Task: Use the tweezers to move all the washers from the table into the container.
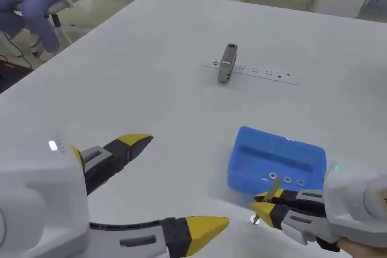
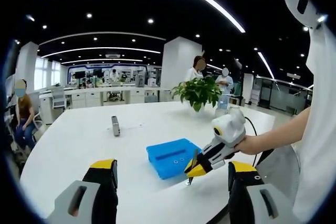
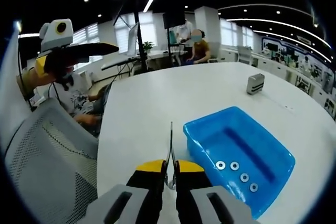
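The tweezers [image 3: 170,145] are clamped in the right hand-held gripper [image 3: 169,165], just beside the container [image 3: 210,121], where four washers [image 3: 234,166] lie. The left hand-held gripper [image 1: 187,179] is spread apart. The container could be knocked if the tweezers are swung wide.

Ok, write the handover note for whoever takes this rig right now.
Left gripper: open, empty, above the table.
Right gripper: shut on the tweezers, whose tips point down at the table beside the blue container.
Done: four washers lie in the container.
Left: I cannot tell whether any washer lies on the table. Check around the container, move any you find, then finish.
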Tool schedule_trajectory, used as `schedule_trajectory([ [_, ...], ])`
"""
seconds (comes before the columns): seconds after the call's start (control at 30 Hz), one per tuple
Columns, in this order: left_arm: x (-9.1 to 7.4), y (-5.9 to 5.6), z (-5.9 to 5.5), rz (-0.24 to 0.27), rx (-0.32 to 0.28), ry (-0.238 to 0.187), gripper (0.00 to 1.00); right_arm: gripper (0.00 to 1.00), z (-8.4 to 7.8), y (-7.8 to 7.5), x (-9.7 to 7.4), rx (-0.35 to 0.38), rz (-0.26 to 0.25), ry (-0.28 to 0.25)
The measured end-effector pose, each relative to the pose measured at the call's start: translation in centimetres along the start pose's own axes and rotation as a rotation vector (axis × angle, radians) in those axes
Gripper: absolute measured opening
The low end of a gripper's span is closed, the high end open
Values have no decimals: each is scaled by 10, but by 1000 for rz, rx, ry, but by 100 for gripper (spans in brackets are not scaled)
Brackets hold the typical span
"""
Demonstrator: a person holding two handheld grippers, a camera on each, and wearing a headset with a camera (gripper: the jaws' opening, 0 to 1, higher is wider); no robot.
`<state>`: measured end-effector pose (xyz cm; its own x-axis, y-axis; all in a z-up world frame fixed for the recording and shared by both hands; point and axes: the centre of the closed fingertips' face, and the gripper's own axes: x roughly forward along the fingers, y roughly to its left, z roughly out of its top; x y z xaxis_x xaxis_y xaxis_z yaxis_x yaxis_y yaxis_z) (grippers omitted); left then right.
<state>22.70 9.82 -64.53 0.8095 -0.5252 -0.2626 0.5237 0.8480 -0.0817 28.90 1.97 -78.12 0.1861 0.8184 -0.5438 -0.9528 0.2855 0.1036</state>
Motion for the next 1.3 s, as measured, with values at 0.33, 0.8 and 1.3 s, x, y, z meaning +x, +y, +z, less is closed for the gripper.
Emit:
schedule_trajectory([
  [0.33,0,0,0,0,1,-1,89,3,-3,2,0,-69,3,21],
  [0.8,0,0,-1,-1,-2,-4,88,3,59,-10,-21,57,-32,-122],
  [1.3,4,1,7,-10,-7,-24,84,3,66,-66,-2,143,-152,-133],
])
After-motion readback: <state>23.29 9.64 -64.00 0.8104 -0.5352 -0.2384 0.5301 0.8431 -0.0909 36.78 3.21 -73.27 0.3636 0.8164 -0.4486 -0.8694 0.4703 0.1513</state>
